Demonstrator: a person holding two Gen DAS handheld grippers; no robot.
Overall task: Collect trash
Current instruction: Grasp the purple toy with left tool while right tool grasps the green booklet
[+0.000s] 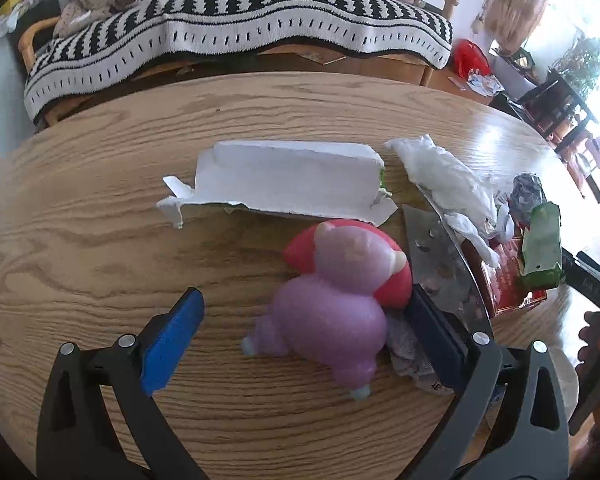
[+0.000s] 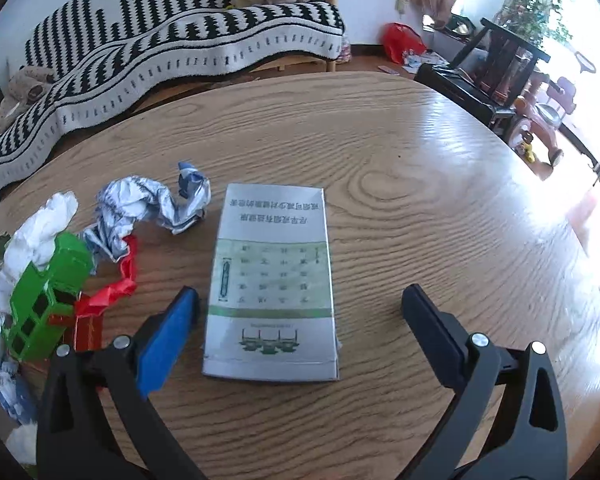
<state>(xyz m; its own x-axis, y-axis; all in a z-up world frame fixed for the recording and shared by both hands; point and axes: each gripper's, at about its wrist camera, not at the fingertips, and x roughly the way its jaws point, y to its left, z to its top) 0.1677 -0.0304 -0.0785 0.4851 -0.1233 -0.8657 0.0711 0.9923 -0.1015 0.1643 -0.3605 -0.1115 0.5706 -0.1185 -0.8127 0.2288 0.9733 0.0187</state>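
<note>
On a round wooden table (image 1: 100, 208) my left gripper (image 1: 306, 320) is open around a purple and pink soft toy (image 1: 332, 300); the right finger touches its pink part. Behind the toy lies a torn white carton (image 1: 284, 176). To its right sit crumpled white tissue (image 1: 444, 180), a metal tray (image 1: 440, 264), a red box (image 1: 508, 280) and a green carton (image 1: 540, 248). My right gripper (image 2: 300, 308) is open over a flat white and green printed box (image 2: 272, 280). Left of that box lie crumpled silver foil (image 2: 148, 208), a red wrapper (image 2: 112, 292), a green carton (image 2: 44, 296) and white tissue (image 2: 32, 240).
A sofa with a black and white striped blanket (image 1: 236, 20) stands behind the table, with a plush toy (image 1: 96, 0) on it. A red bag (image 2: 400, 40), dark furniture (image 2: 496, 68) and toys crowd the floor at the right. A hand (image 1: 596, 344) shows at the left view's right edge.
</note>
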